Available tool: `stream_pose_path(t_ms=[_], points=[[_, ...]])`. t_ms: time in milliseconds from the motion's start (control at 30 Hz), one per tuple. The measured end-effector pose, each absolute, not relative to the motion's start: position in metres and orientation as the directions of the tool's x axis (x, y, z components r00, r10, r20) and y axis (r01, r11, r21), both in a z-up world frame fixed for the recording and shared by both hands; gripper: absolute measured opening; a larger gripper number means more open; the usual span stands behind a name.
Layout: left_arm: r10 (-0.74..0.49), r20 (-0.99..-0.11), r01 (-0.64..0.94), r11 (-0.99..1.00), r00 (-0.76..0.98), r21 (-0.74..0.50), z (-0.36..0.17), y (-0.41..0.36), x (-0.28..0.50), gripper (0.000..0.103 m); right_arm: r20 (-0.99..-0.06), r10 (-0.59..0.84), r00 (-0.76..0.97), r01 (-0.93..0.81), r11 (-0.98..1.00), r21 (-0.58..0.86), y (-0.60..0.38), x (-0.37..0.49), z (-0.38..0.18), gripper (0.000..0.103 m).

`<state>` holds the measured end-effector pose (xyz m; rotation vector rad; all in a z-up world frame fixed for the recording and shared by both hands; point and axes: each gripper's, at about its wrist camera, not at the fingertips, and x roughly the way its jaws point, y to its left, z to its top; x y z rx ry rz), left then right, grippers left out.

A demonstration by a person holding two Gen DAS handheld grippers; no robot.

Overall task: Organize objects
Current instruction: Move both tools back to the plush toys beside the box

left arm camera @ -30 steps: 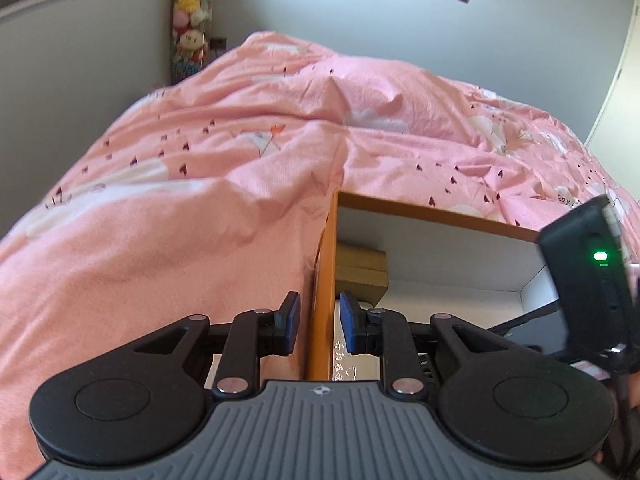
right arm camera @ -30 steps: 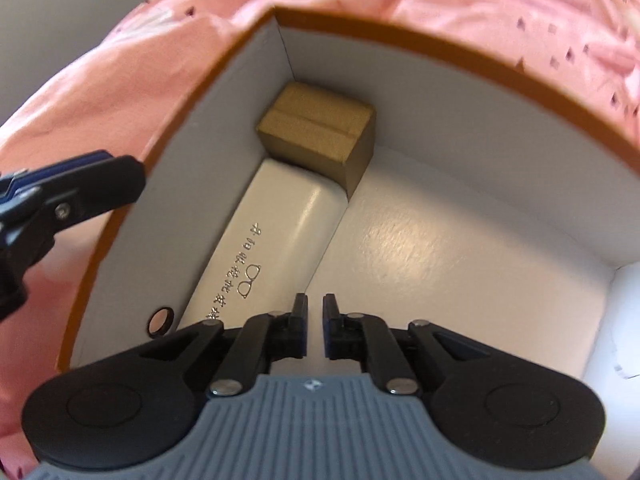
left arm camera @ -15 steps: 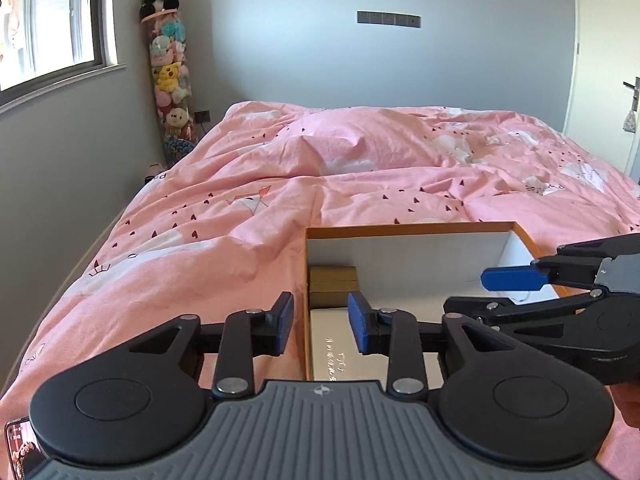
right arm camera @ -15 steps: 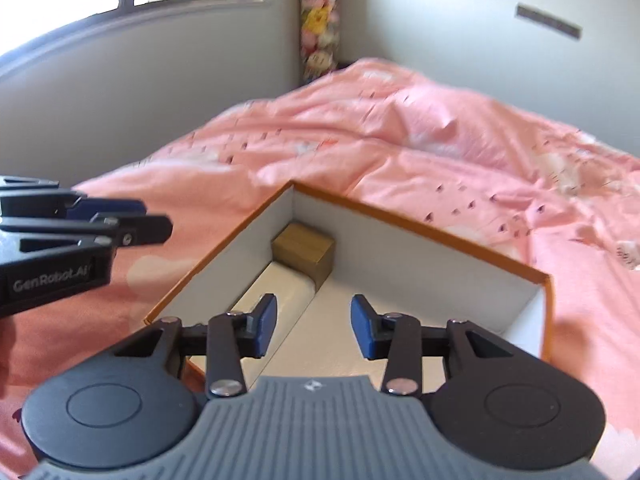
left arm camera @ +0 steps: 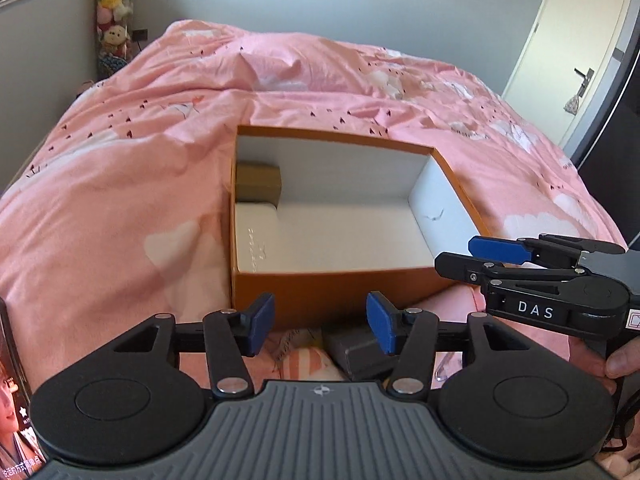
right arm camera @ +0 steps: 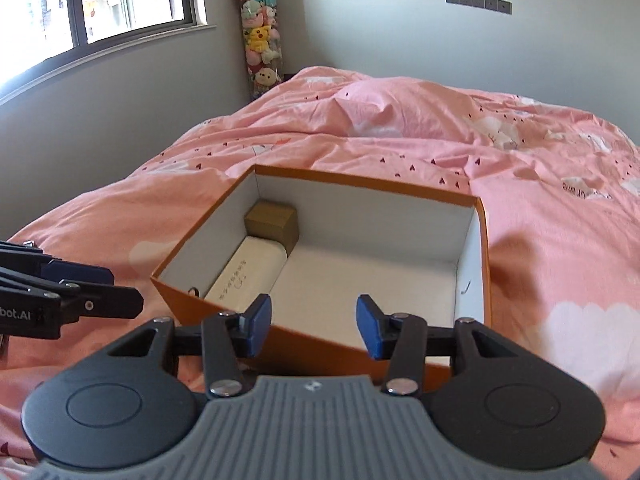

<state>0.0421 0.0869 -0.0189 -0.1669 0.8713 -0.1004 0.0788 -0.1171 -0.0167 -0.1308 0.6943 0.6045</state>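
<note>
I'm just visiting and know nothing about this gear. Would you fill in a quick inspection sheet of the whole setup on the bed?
Surface: pink duvet, rumpled.
Job's things: orange box, open, holding a white case and a brown carton against its left wall.
Clutter: grey object and phone near the box.
Grippers: left gripper and right gripper both opening, nothing between the jaws.
Cables: black cord at the right edge.
Surroundings: window, plush-toy column, door.

box (right arm camera: 482, 264) on bed (right arm camera: 400, 136) | carton (right arm camera: 272, 220) behind case (right arm camera: 248, 276), inside
</note>
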Motion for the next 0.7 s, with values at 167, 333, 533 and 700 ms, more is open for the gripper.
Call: stream_pose_path(t_ms=[167,333,533,700], points=[[-0.159,-0.832,0.044,0.986,0.531,-0.160,-0.047,0.077,0.040,0.062,-0.711,0.456,0.536,-0.567,0.818,0.097,-0.121,0.069,-0.040,0.050],[-0.180,-0.882,0.005,0.980,0.434,-0.198,-0.080,0.078,0.040,0.067,-0.775,0.456,0.438,-0.599,0.791,0.126,-0.117,0.063,-0.058,0.046],[-0.201,-0.907,-0.048,0.971,0.370,-0.235,-0.106,0.079,0.049,0.068,-0.823,0.453,0.343,-0.675,0.728,0.120,-0.100,0.049,-0.073,0.041],[-0.215,-0.919,-0.097,0.961,0.330,-0.259,-0.122,0.084,0.053,0.075,-0.864,0.422,0.273,-0.701,0.703,0.122,-0.094,0.050,-0.083,0.040]])
